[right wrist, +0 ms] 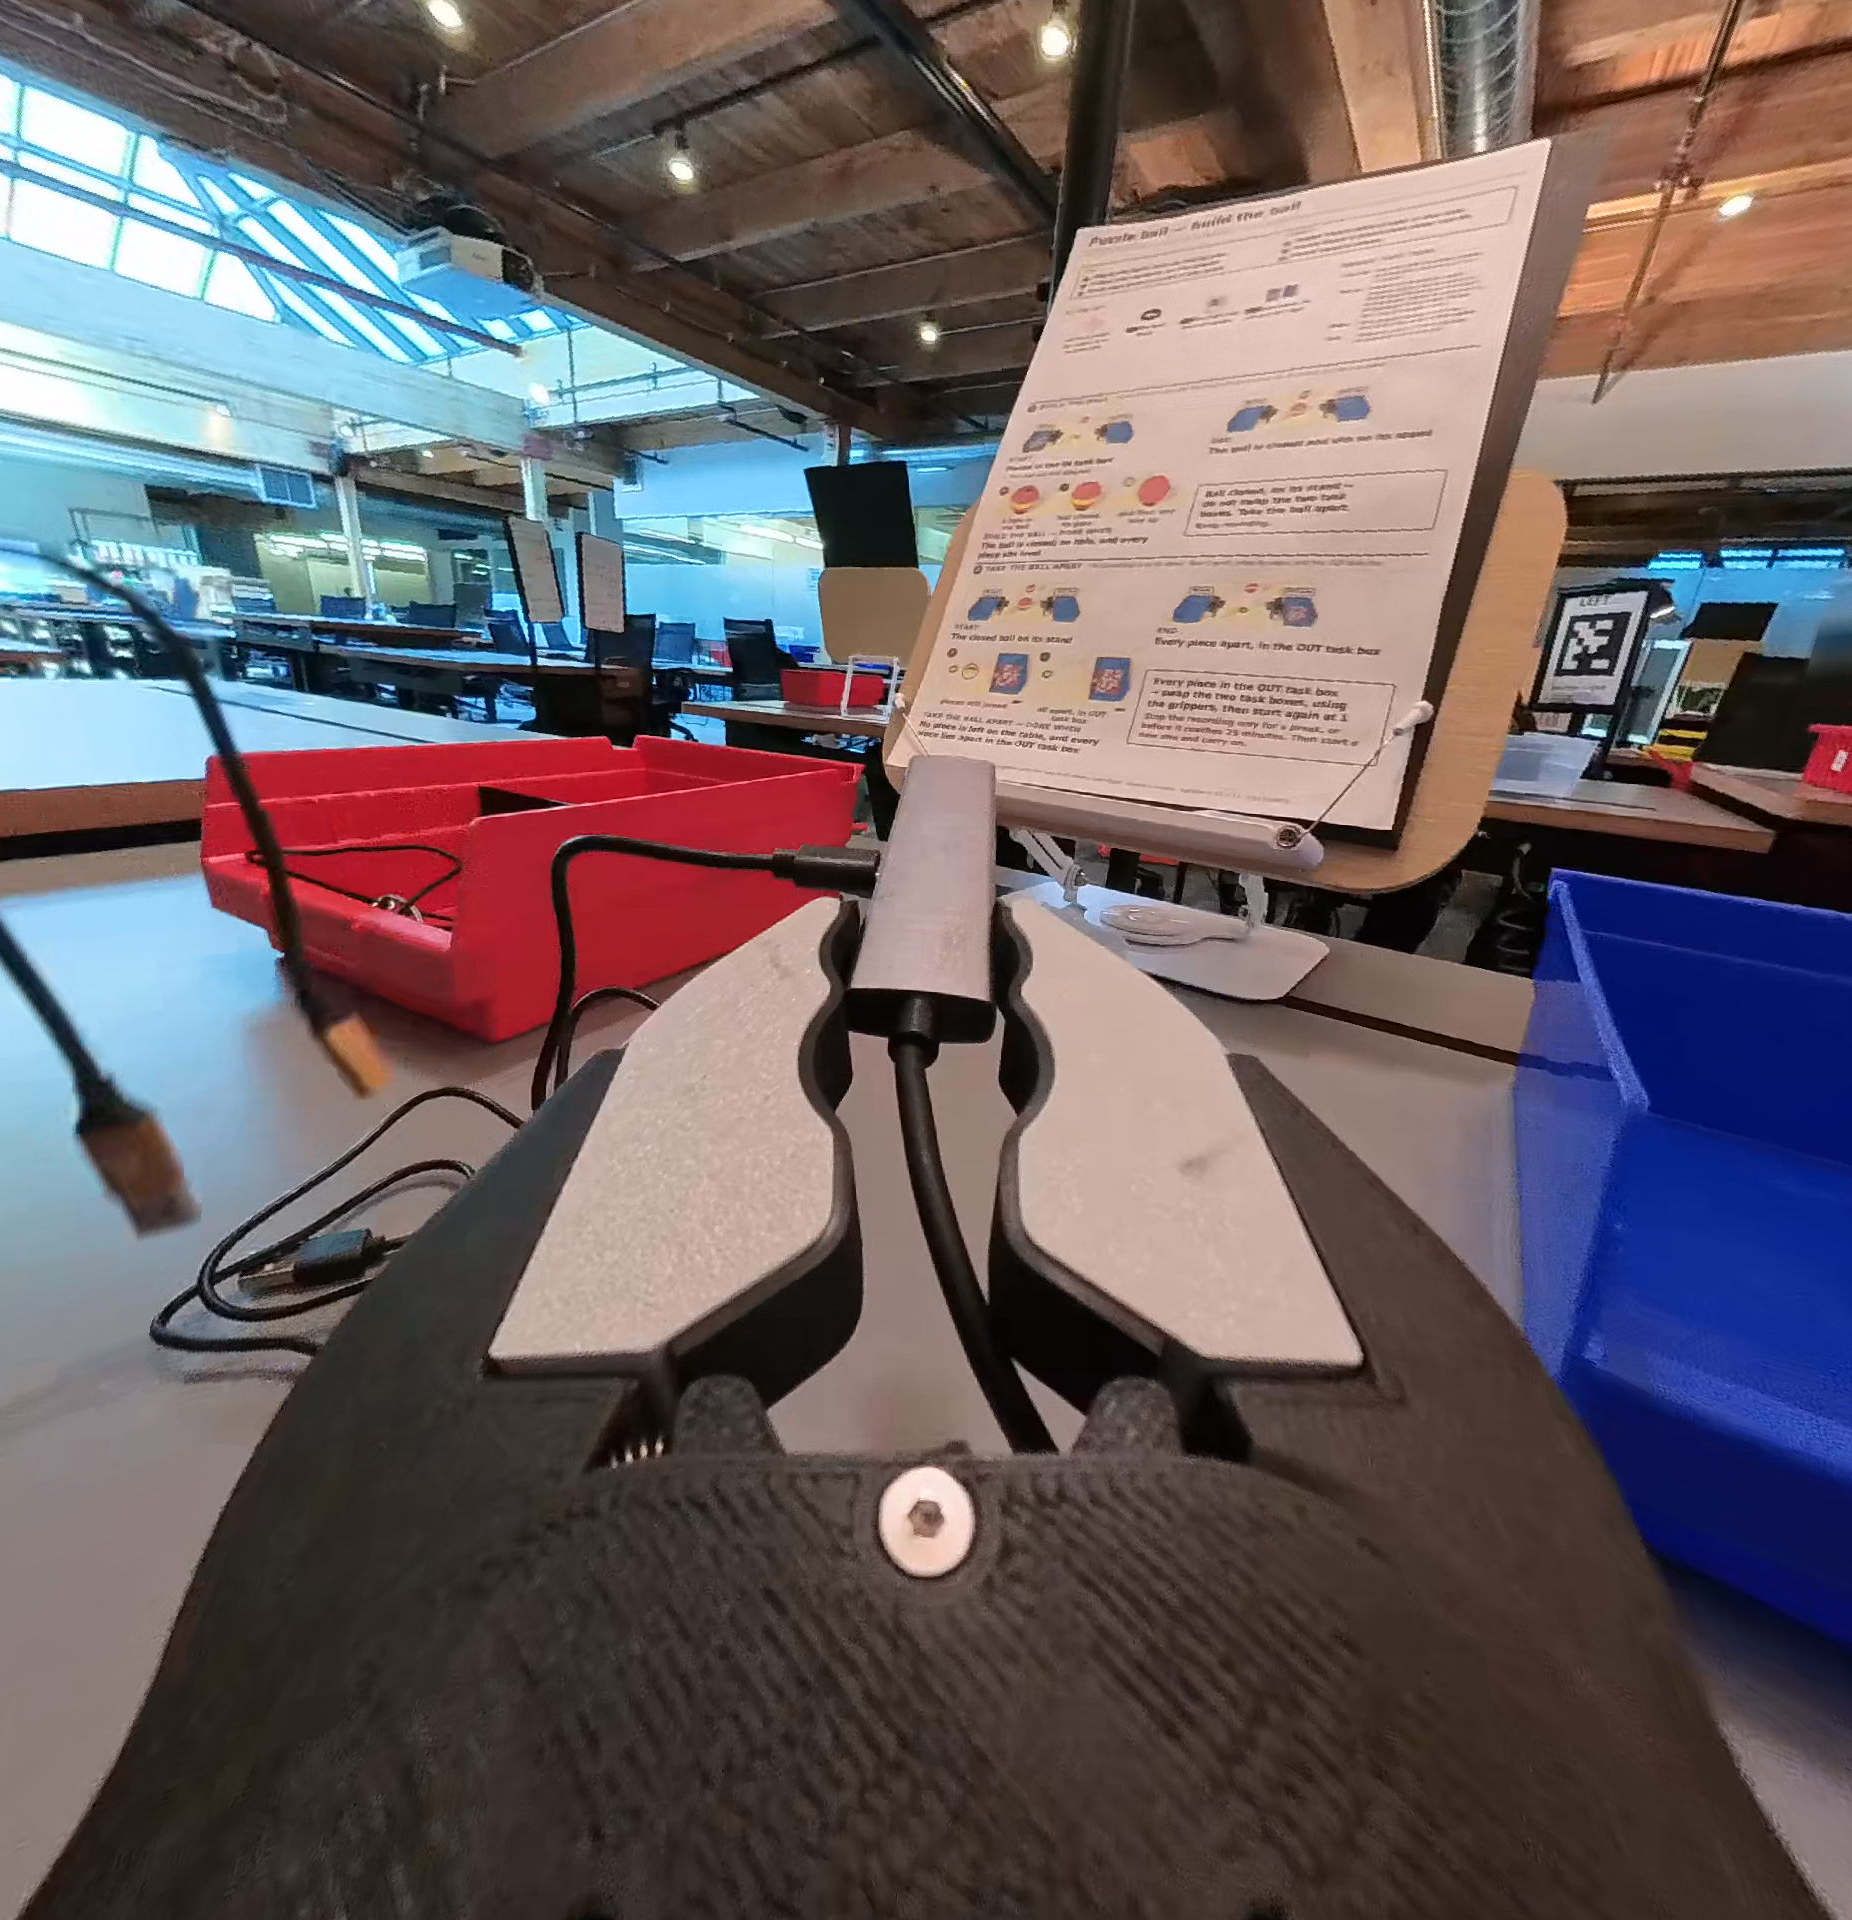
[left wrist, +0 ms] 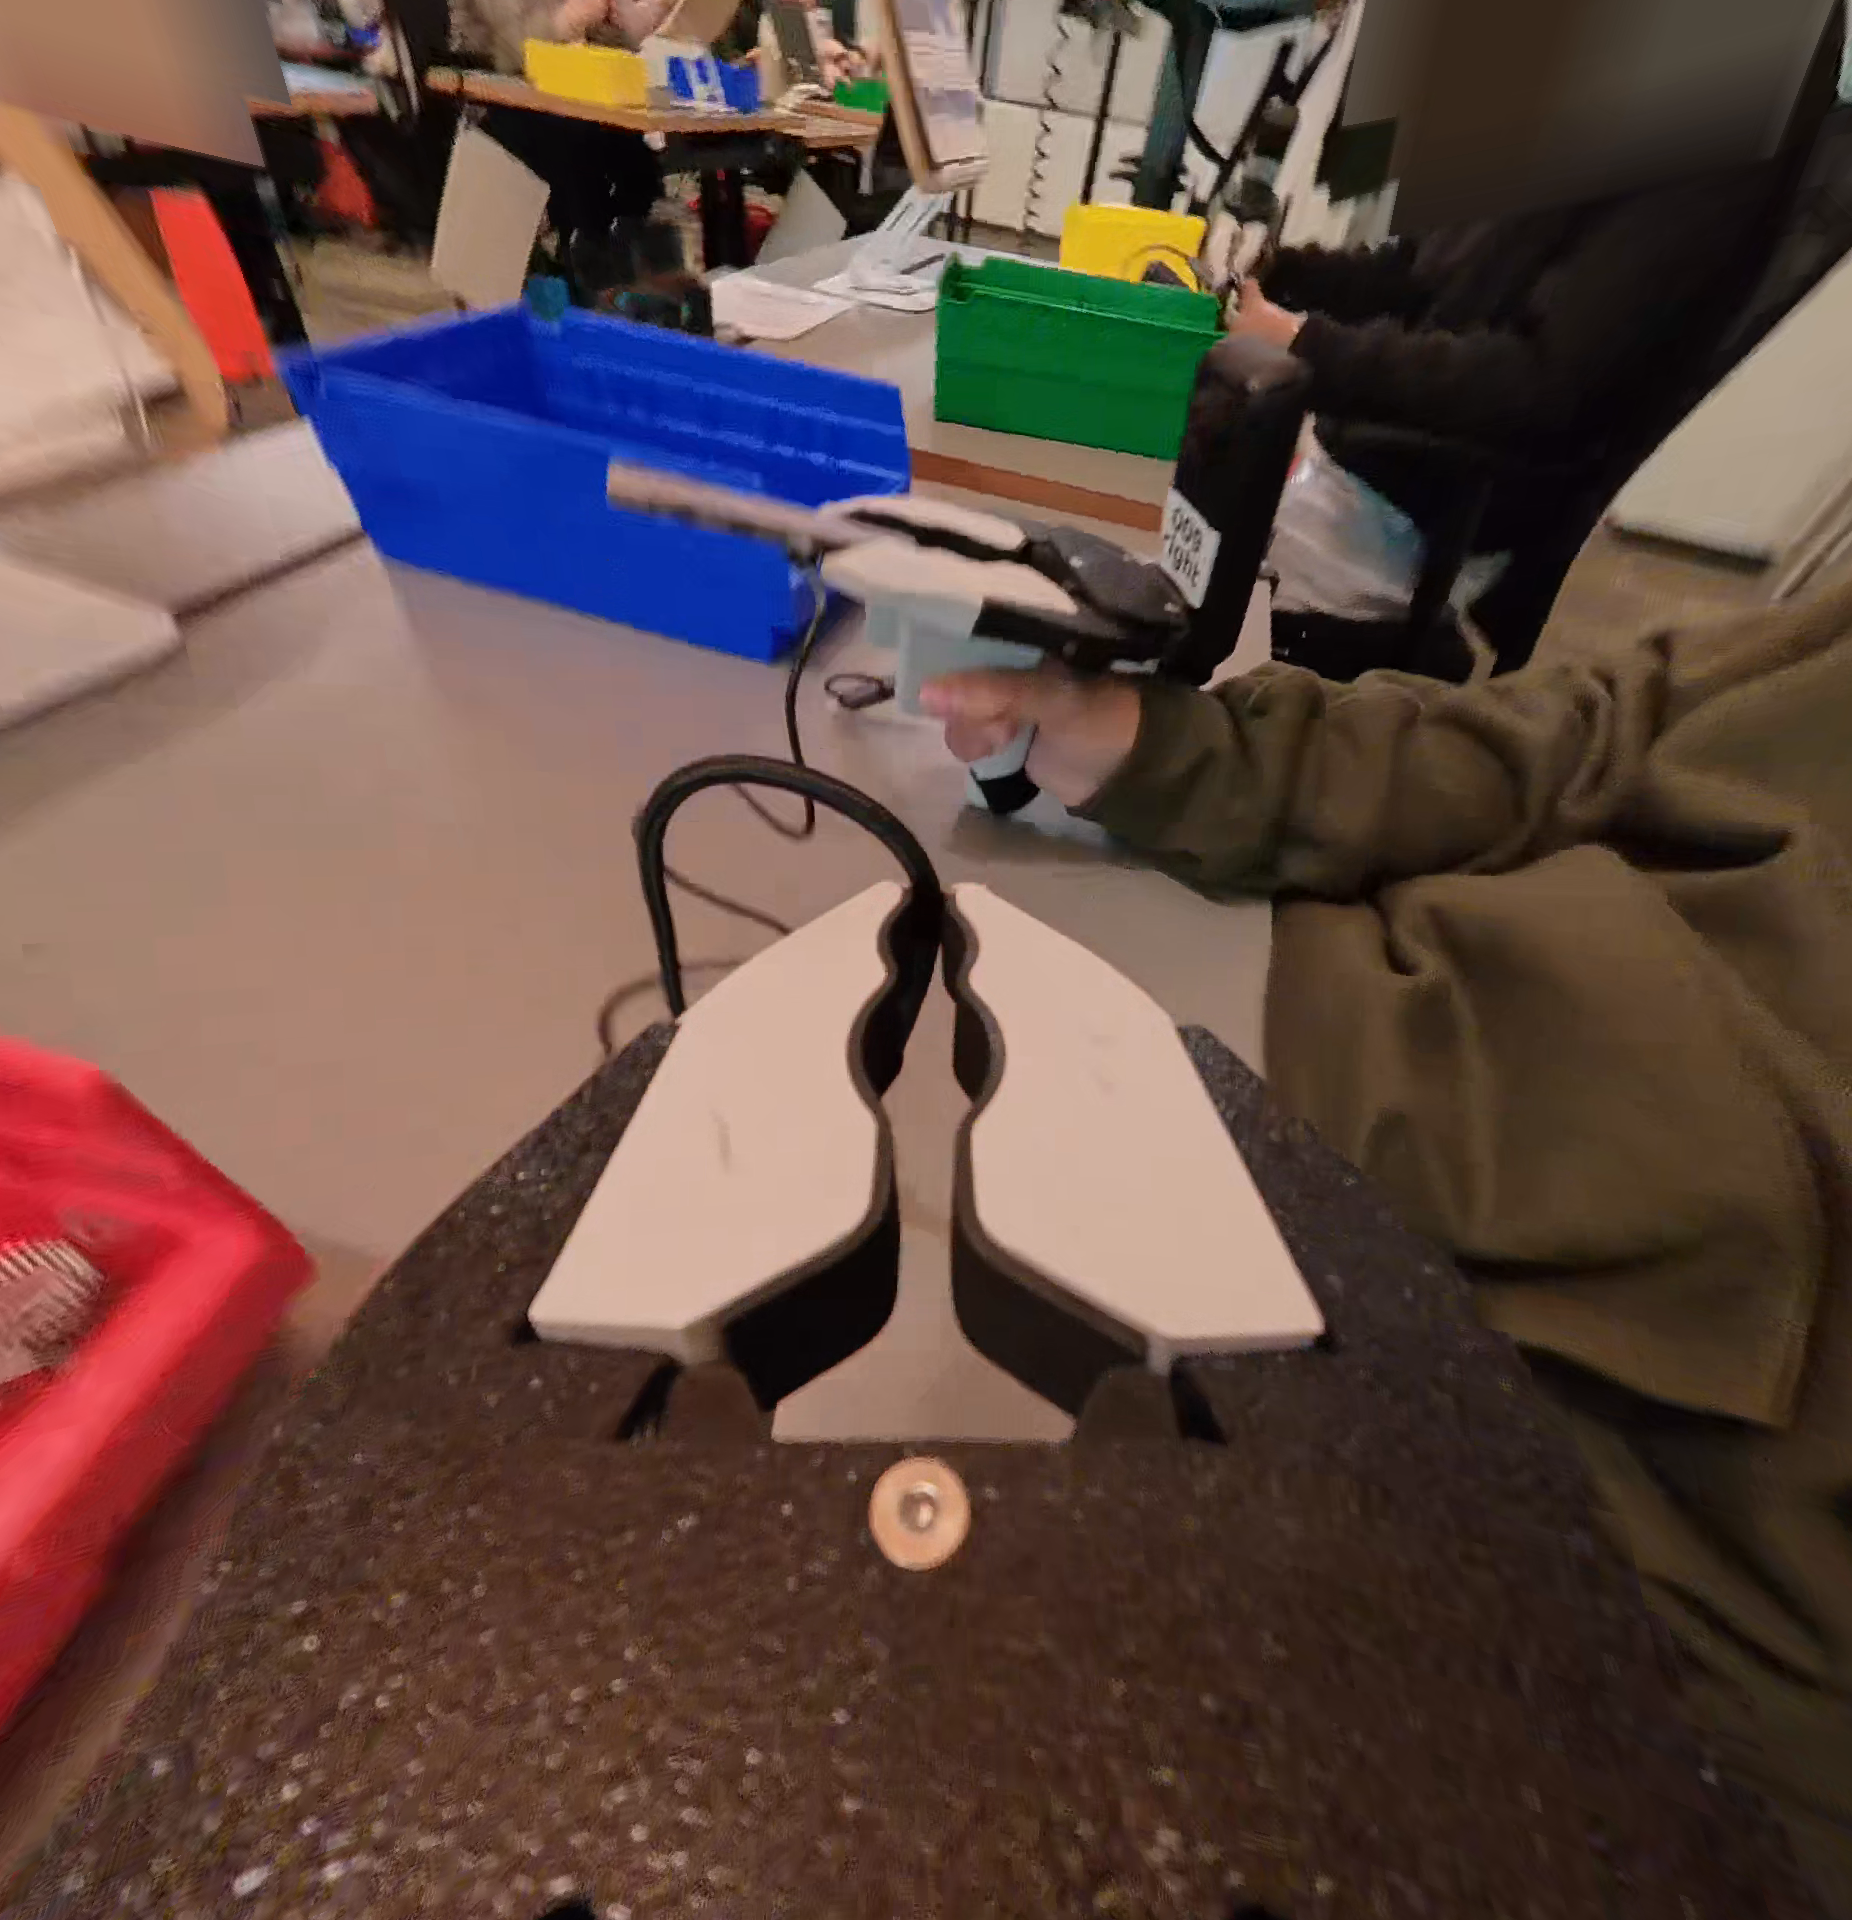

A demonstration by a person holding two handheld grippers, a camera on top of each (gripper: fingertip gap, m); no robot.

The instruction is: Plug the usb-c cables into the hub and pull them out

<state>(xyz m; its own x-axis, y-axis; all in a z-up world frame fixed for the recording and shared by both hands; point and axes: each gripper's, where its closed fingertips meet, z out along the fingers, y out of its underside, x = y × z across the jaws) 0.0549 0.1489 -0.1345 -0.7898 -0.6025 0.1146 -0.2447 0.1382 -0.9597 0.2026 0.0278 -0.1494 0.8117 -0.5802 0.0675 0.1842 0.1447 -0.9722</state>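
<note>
Right gripper [right wrist: 927, 935] is clamping the hub [right wrist: 932, 873] lengthwise along its fingers, while left gripper [left wrist: 927, 914] is pinching a black cable [left wrist: 797, 779] nearby.

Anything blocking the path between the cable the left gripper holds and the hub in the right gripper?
Nothing visible does. The left gripper is shut on a black cable; the right gripper holds the grey hub up above the table, with open air between them. One cable is already plugged into the hub's left side.
</note>
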